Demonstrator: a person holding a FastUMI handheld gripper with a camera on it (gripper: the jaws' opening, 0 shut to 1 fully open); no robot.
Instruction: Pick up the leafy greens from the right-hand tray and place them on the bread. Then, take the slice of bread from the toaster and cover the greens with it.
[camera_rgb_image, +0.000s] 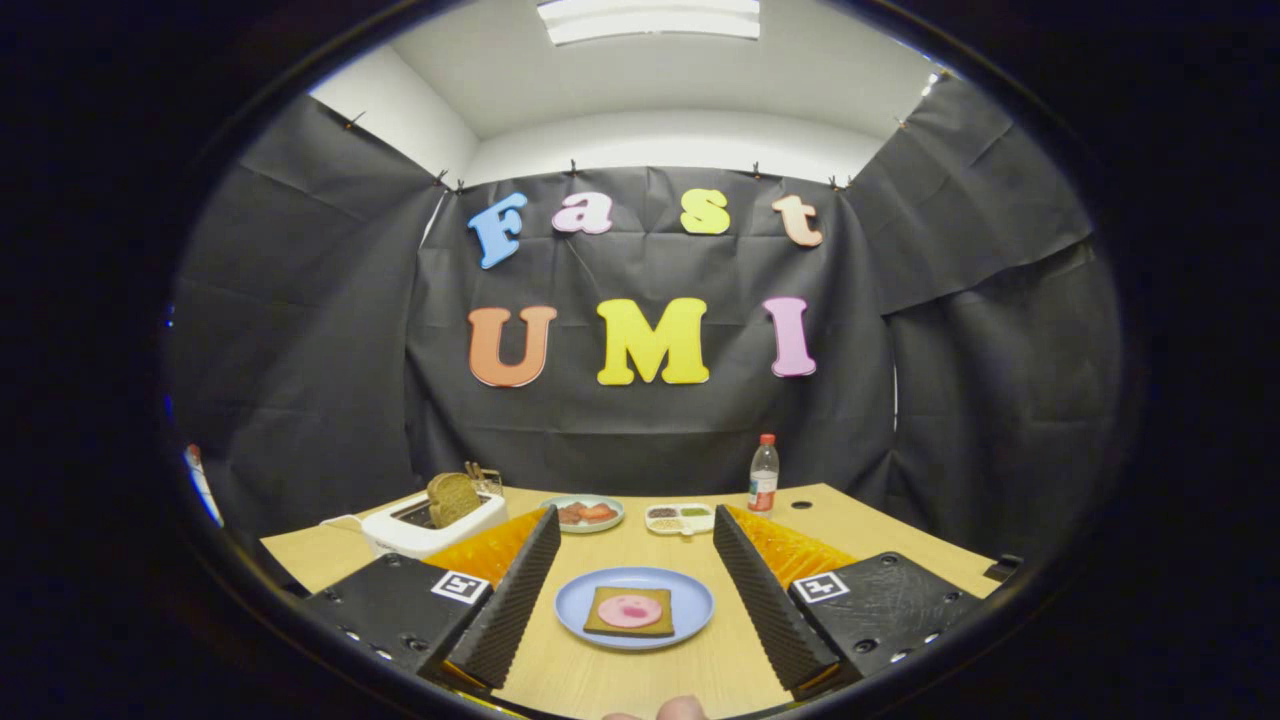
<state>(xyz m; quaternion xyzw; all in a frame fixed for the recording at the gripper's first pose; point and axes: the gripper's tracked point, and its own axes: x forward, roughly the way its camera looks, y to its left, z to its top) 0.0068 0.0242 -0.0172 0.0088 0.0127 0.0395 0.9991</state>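
A slice of brown bread (629, 611) with a round pink slice on top lies on a blue plate (634, 605), on the table between my two fingers. My gripper (635, 515) is open and holds nothing. Beyond the fingertips, slightly right, a small white divided tray (680, 519) holds leafy greens (695, 511) in its right compartment and darker bits in its left one. A white toaster (432, 524) stands beyond my left finger, with a brown slice of bread (454, 497) sticking up out of its slot.
A pale round plate (586, 513) with reddish food sits just left of the divided tray. Near the table's far right edge stands a clear bottle (763, 475) with a red cap. The wooden table (880, 530) ends at the black cloth wall.
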